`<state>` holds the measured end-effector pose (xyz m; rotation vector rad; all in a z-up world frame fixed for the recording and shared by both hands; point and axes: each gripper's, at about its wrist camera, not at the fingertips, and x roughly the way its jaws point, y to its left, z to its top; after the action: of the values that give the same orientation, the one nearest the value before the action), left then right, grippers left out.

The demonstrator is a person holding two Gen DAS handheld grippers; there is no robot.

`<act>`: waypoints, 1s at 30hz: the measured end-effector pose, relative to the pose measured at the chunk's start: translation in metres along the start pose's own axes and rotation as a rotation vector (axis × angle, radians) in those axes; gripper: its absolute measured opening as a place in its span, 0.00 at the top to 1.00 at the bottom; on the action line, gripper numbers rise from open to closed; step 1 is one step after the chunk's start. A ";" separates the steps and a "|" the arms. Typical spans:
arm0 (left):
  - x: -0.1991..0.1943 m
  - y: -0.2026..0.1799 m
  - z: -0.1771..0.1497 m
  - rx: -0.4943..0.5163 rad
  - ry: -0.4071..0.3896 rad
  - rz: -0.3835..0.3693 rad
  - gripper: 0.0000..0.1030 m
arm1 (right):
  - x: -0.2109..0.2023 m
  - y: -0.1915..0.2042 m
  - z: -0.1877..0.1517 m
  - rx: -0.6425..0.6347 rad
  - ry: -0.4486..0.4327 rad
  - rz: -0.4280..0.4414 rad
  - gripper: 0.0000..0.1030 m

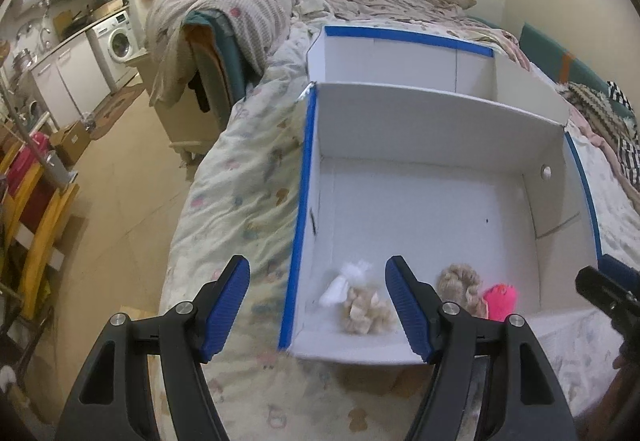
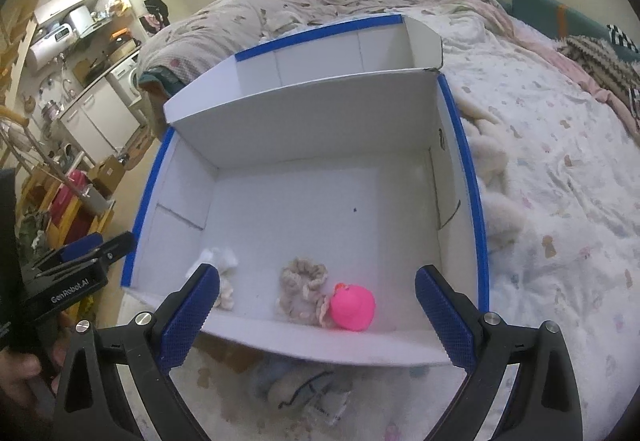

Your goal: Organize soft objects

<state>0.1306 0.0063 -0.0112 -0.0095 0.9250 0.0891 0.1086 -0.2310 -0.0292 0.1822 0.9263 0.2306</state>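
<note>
Both tools hang spread wide and empty over the near edge of the white box (image 2: 304,129) on the bed (image 2: 560,201), the left tool (image 1: 318,305) and right tool (image 2: 318,315) above the beige scrunchie (image 2: 304,273), pink plush ball (image 2: 354,307) and white-and-cream bundle (image 1: 360,301) lying along the box's near wall.

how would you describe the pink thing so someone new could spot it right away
Find the white box with blue-taped edges sitting on the bed. Three soft items lie along its near wall; the pink plush ball is the rightmost, touching the beige scrunchie. It is the only vivid neon thing there; the scrunchie and the beige-and-white bundle are pale.
</note>
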 end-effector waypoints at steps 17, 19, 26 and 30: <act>-0.018 0.020 -0.039 0.023 0.010 0.046 0.34 | -0.023 -0.012 -0.036 -0.010 0.003 -0.022 0.00; -0.016 0.028 -0.042 0.012 0.019 0.055 0.34 | -0.022 -0.018 -0.040 -0.003 0.014 -0.029 0.00; -0.001 0.055 -0.050 -0.058 0.087 0.075 0.34 | -0.019 -0.033 -0.046 0.048 0.042 -0.044 0.00; 0.008 0.065 -0.050 -0.153 0.132 0.047 0.35 | -0.009 -0.040 -0.046 0.096 0.074 -0.040 0.00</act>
<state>0.0902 0.0698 -0.0454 -0.1370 1.0487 0.2042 0.0706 -0.2694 -0.0594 0.2452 1.0147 0.1569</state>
